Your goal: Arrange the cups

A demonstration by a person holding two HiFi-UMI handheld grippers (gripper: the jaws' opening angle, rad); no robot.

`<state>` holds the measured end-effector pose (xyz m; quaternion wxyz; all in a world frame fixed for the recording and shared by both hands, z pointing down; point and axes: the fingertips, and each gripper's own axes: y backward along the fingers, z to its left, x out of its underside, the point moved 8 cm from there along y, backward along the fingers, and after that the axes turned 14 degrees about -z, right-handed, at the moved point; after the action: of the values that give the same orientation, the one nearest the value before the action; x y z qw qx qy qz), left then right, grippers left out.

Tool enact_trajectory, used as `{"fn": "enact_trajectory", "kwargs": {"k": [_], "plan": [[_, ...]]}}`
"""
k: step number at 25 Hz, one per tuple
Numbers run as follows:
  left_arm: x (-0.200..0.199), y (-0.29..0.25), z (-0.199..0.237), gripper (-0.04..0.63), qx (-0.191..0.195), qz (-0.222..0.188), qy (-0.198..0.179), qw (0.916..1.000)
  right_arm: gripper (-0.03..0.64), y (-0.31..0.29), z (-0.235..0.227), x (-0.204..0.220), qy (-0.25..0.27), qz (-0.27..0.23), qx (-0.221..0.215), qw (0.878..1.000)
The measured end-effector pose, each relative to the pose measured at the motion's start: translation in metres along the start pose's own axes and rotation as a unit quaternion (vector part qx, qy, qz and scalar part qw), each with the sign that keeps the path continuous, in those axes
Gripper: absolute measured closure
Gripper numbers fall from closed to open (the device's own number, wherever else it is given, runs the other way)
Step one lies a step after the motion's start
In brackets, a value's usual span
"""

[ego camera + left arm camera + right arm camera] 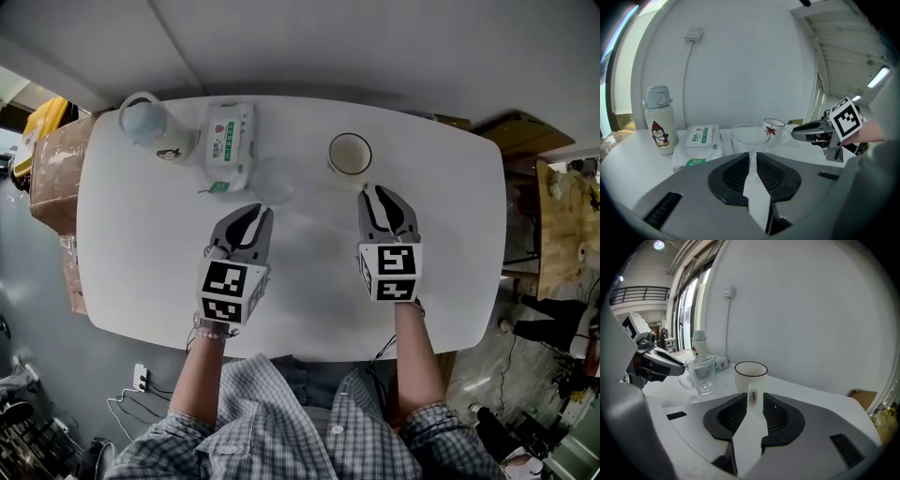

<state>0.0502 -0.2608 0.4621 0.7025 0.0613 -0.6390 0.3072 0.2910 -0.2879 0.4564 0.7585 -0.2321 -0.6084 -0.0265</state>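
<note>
A white table (131, 262) is pictured against a plain wall. A glass cup (701, 373) is seen just ahead of the left gripper (255, 210), whose jaws are closed on nothing. A white mug (350, 154) is seen near the right gripper (377, 192), whose jaws are slightly parted and empty. Both cups are judged rigid, slick and breakable, best taken by handle or rim.
</note>
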Motion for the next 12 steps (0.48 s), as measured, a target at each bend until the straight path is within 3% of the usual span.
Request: {"fn": "enact_trajectory", "kwargs": {"k": [2, 12], "plan": [[-0.002, -0.007, -0.001, 0.545, -0.003, -0.004, 0.001, 1.0000, 0.523, -0.006, 0.000, 0.001, -0.002, 0.002, -0.011, 1.000], [-0.014, -0.043, -0.002, 0.545, -0.010, -0.017, -0.005, 0.9998, 0.523, -0.019, -0.003, 0.004, -0.005, 0.002, -0.019, 1.000]]}}
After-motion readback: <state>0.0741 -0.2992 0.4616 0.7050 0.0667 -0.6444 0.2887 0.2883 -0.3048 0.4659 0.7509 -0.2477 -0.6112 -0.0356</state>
